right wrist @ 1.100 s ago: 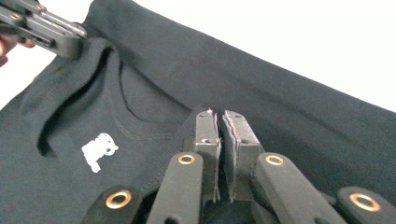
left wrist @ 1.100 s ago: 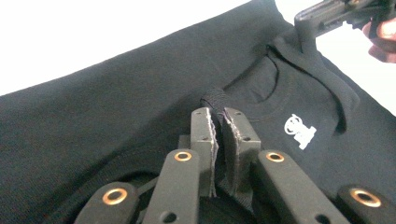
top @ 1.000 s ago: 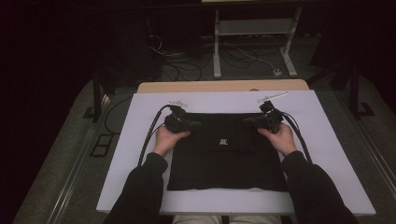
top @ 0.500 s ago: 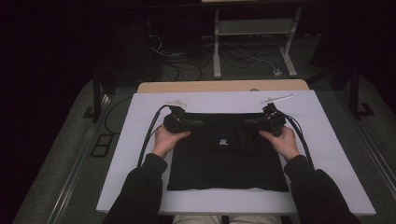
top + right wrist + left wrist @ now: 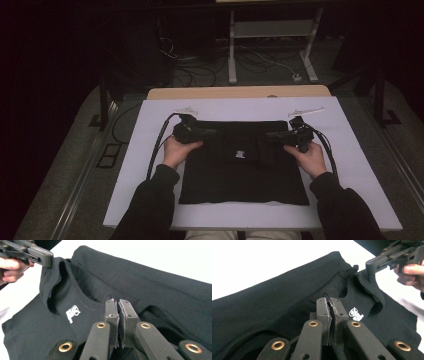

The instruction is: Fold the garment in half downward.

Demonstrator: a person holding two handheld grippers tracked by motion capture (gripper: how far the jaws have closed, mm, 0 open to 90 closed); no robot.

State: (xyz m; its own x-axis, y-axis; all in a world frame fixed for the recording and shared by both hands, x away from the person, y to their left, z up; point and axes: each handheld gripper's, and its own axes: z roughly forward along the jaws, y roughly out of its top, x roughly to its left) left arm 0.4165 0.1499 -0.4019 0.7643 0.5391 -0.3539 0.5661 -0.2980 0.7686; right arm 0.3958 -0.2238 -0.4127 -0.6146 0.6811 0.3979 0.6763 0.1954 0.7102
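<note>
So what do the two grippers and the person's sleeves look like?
Both the left gripper and right gripper are black, each trailing a black cable. Up close, the fingers are dark grey with frayed pads and brass-ringed holes in the linkage. The sleeves are black.

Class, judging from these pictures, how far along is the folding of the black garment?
Done: the black garment lies as a flat rectangle on the white table. In hand: left tool and right tool each pinch its cloth, lifting folds. Left: laying those folds down; probably more folding.

Print on the black garment
A small white logo sits on the black garment; its letters are too small to read.
</note>
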